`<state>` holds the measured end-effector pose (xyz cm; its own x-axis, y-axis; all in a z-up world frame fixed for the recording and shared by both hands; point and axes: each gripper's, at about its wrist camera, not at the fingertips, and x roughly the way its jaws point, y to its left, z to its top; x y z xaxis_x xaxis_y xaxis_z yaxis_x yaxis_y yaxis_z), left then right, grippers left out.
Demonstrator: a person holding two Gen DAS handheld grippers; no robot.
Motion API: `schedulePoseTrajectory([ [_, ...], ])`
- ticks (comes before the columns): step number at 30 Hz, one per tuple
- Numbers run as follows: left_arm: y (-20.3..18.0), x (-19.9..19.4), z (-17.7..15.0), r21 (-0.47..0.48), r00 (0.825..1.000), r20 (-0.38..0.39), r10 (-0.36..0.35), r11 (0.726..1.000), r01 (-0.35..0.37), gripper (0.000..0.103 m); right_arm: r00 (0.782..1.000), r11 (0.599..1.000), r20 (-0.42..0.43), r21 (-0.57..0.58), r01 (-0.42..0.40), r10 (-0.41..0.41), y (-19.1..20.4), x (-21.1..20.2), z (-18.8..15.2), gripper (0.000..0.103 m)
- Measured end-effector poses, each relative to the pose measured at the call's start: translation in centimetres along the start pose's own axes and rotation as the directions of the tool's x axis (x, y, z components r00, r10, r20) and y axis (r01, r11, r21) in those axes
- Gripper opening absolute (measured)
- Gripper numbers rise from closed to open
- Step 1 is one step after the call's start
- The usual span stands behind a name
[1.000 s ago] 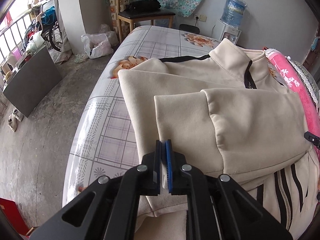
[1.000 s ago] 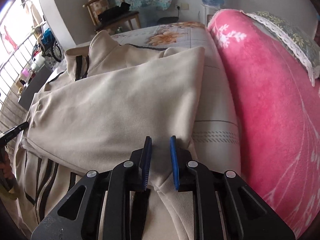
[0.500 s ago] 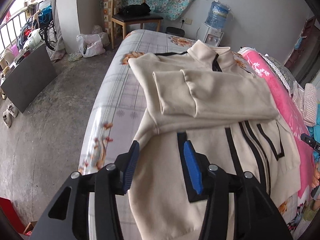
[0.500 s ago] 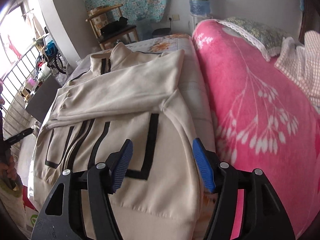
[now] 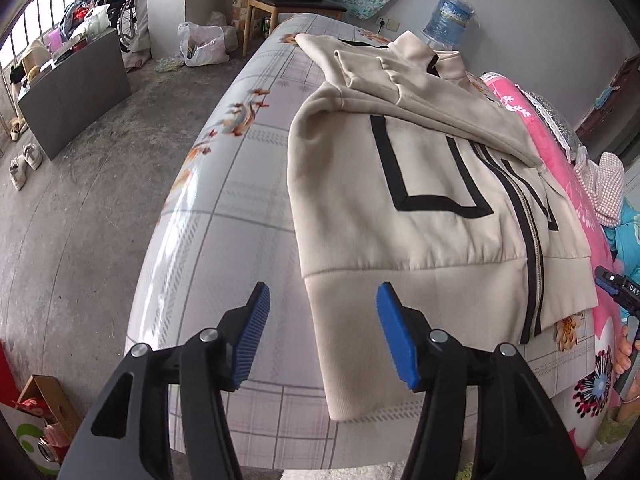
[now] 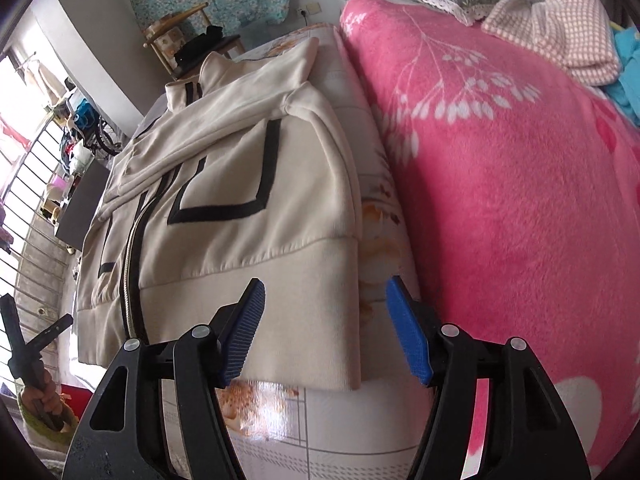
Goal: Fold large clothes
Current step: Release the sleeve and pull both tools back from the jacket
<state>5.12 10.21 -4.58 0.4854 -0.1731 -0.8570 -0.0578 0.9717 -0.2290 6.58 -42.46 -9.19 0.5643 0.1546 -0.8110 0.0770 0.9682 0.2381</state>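
A cream zip jacket (image 5: 420, 240) with black stripes lies front-up on the bed sheet (image 5: 224, 240). Both sleeves (image 5: 420, 96) are folded across its chest. My left gripper (image 5: 323, 292) hovers over the hem's left corner. Its jaws are opening, and the blue pads stand apart on either side of that corner without pressing it. In the right wrist view my right gripper (image 6: 325, 284) is open above the hem's right corner of the jacket (image 6: 240, 240), touching nothing. A hand holding the other gripper shows at the edge of each view.
A pink blanket (image 6: 500, 180) bulges along the jacket's right side, with a checked cloth (image 6: 560, 24) on top. Beyond the bed stand a wooden chair (image 5: 296, 0) and a water bottle (image 5: 450, 20). Left of the bed is concrete floor with a grey board (image 5: 72, 92) and a plastic bag (image 5: 202, 42).
Both grippers let go of the folded sleeves, opened wide and drew back along the jacket from its chest to the hem. The sleeves stay folded across the chest.
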Motion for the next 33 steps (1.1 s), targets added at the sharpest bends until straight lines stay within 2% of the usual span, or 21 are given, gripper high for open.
schedulePoseTrajectory([
  [4,0.8,0.3,-1.6,-0.066,0.998,-0.017,-0.058,0.996,0.057,0.054,1.0,1.0,-0.029,0.022,-0.004,0.005,-0.4,0.2,-1.8,0.057],
  [9,1.2,-0.1,-2.8,-0.101,0.996,0.013,-0.092,0.991,0.092,0.053,1.0,1.0,-0.025,0.03,-0.006,0.007,-0.8,-0.7,-3.5,0.056],
  [10,1.2,-0.1,-2.8,-0.104,0.995,0.017,-0.095,0.99,0.096,0.052,1.0,0.999,-0.025,0.032,-0.006,0.007,-0.8,-0.9,-3.7,0.052],
  [11,1.1,-0.1,-3.0,-0.105,0.995,0.02,-0.093,0.99,0.095,0.051,1.0,0.999,-0.022,0.034,-0.007,0.008,-0.9,-1.1,-3.8,0.046],
  [15,1.0,0.1,-3.1,-0.109,0.996,0.035,-0.086,0.99,0.09,0.045,1.0,0.999,0.018,0.034,-0.005,0.005,-0.8,-1.5,-3.0,0.045],
  [18,1.0,0.2,-3.0,-0.113,0.996,0.043,-0.082,0.99,0.087,0.045,0.999,1.0,0.037,0.008,0.014,-0.014,-0.7,-0.7,-2.2,0.044],
  [19,0.9,0.2,-3.0,-0.116,0.996,0.045,-0.077,0.99,0.081,0.045,0.999,1.0,0.029,0.003,0.028,-0.028,-0.8,-0.2,-2.1,0.04],
  [22,0.8,0.2,-3.1,-0.122,0.998,0.049,-0.05,0.991,0.056,0.044,0.999,1.0,0.033,0.002,0.028,-0.028,-0.9,0.2,-2.1,0.036],
  [23,0.6,0.2,-3.1,-0.124,0.998,0.051,-0.033,0.991,0.04,0.043,0.999,1.0,0.034,-0.008,0.025,-0.024,-0.6,0.1,-2.3,0.029],
  [25,0.2,0.3,-3.2,-0.118,0.998,0.056,0.004,0.993,0.003,0.031,0.999,0.999,0.032,-0.028,0.029,-0.028,-0.1,0.1,-2.7,0.023],
  [26,0.1,0.5,-3.3,-0.115,0.999,0.055,0.004,0.993,0.002,0.017,0.997,0.997,0.037,-0.047,0.062,-0.06,0.2,0.2,-2.9,0.014],
  [27,0.0,0.6,-3.4,-0.114,0.998,0.055,-0.001,0.993,0.007,0.012,0.996,0.994,0.041,-0.064,0.084,-0.082,0.5,0.2,-3.0,0.01],
  [29,-0.3,0.3,-3.4,-0.082,0.997,0.07,0.021,0.997,-0.015,0.006,0.996,0.995,0.048,-0.07,0.073,-0.07,0.8,-0.3,-3.1,0.004],
  [33,-0.5,-2.5,-3.0,-0.034,0.991,0.132,0.017,0.999,-0.013,0.004,0.993,0.996,0.111,-0.072,0.045,-0.037,1.2,-3.5,-3.1,0.002],
])
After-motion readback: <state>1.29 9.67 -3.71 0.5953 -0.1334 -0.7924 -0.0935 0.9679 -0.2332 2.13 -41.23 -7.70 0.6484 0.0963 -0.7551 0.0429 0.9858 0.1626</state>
